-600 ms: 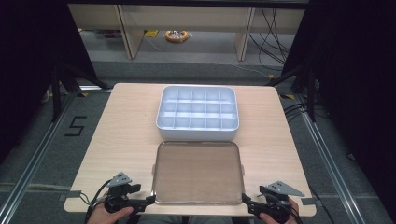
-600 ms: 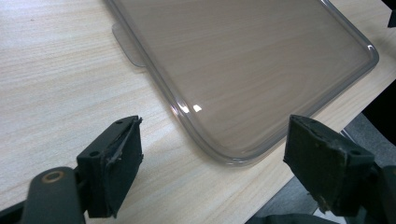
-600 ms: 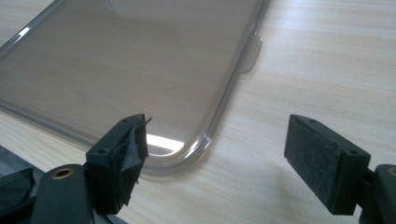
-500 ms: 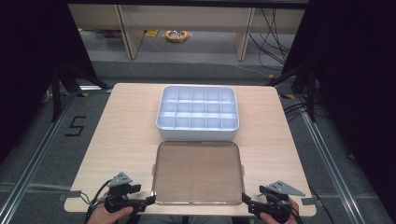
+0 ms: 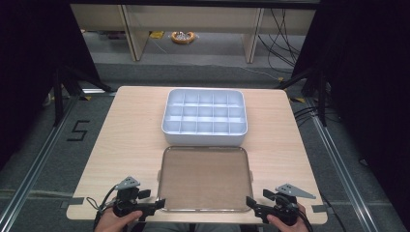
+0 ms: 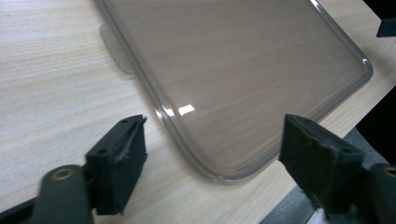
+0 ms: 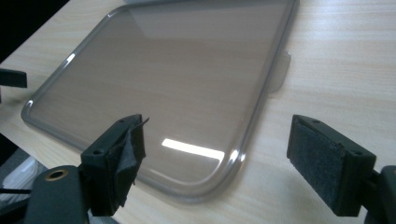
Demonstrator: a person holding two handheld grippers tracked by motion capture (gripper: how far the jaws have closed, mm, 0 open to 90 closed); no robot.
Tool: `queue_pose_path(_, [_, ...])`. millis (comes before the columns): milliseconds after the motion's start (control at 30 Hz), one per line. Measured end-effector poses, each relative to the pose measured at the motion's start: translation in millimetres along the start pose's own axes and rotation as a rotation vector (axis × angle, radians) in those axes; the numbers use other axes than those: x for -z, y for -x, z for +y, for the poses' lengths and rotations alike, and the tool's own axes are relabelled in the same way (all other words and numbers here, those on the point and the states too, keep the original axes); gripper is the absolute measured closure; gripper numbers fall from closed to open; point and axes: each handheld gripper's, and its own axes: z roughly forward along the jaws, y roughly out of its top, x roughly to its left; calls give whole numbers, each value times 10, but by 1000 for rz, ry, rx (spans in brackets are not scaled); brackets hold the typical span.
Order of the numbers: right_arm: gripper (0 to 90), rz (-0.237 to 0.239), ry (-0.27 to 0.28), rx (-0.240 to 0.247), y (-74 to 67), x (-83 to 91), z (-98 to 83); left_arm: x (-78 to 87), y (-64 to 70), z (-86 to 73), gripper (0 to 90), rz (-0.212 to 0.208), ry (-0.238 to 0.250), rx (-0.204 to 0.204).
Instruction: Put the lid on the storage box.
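Observation:
A smoky see-through lid (image 5: 204, 179) lies flat on the near half of the wooden table (image 5: 130, 140). Behind it stands a white box (image 5: 205, 116) divided into several compartments, with nothing seen inside. My left gripper (image 5: 153, 206) is open at the lid's near left corner (image 6: 219, 172), its jaws either side of that corner without touching it. My right gripper (image 5: 253, 207) is open at the near right corner (image 7: 205, 191), jaws likewise apart from the rim. A hand holds each gripper at the table's front edge.
Small tabs stick out from the lid's side edges (image 6: 116, 51) (image 7: 280, 70). The table's front edge lies just behind both grippers. Dark curtains and floor rails flank the table; cables and shelving stand beyond its far edge.

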Motion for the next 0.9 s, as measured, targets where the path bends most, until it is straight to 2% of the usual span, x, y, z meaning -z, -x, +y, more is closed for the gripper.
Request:
queue_pose_path(33, [210,7,25,36,45,-42,15,-8,5,5,246,0,0,7])
queue_pose_path(67, [213,26,31,31,63,-67,26,-12,1,10,264,-6,-1,7])
queue_pose_path(133, [221,17,1,-36,49,-89,38,-23,7,15,319,2,2,-3])
queue_pose_path(167, [225,14,15,3,100,-112,48,-31,4,21,327,8,4,-8])
queue_pose_path(233, [229,5,7,-5,119,-127,68,-44,-2,31,345,15,2,-2])
queue_pose_path(267, [236,11,7,-36,111,-140,70,-54,-6,37,353,18,4,-2])
queue_pose_path(300, [238,22,-11,-68,102,-150,77,-56,-30,50,365,23,-8,-27])
queue_pose_path(333, [241,16,-9,-30,138,-182,87,-73,-27,55,374,25,2,-10])
queue_pose_path(367, [244,31,-10,-37,135,-210,91,-81,-37,61,385,26,-1,-11])
queue_pose_path(467, [251,7,-40,-51,127,-288,118,-117,-44,75,402,34,-15,2])
queue_pose_path(567, [256,15,-48,-86,137,-357,133,-113,-64,110,414,50,-39,-31])
queue_pose_path(600, [256,11,-54,-92,137,-367,143,-134,-49,117,419,56,-19,-6])
queue_pose_path(633, [256,27,-57,-89,141,-376,149,-130,-70,131,421,59,-44,-32])
queue_pose_path(667, [263,-5,-49,-104,131,-408,148,-151,-78,135,420,57,-46,-29])
queue_pose_path(700, [263,3,-48,-78,159,-415,159,-192,-77,139,416,49,-37,3])
queue_pose_path(733, [263,1,-60,-148,114,-417,169,-209,-88,139,416,41,-42,14])
queue_pose_path(767, [263,4,-42,-101,150,-441,170,-226,-102,142,418,33,-60,26])
queue_pose_path(800, [263,16,-51,-149,109,-441,172,-244,-109,146,424,35,-50,35])
queue_pose_path(833, [240,36,-40,-124,131,-464,171,-239,-109,159,421,34,-64,17])
queue_pose_path(900, [212,30,-32,-133,117,-480,167,-260,-74,156,394,47,-49,38])
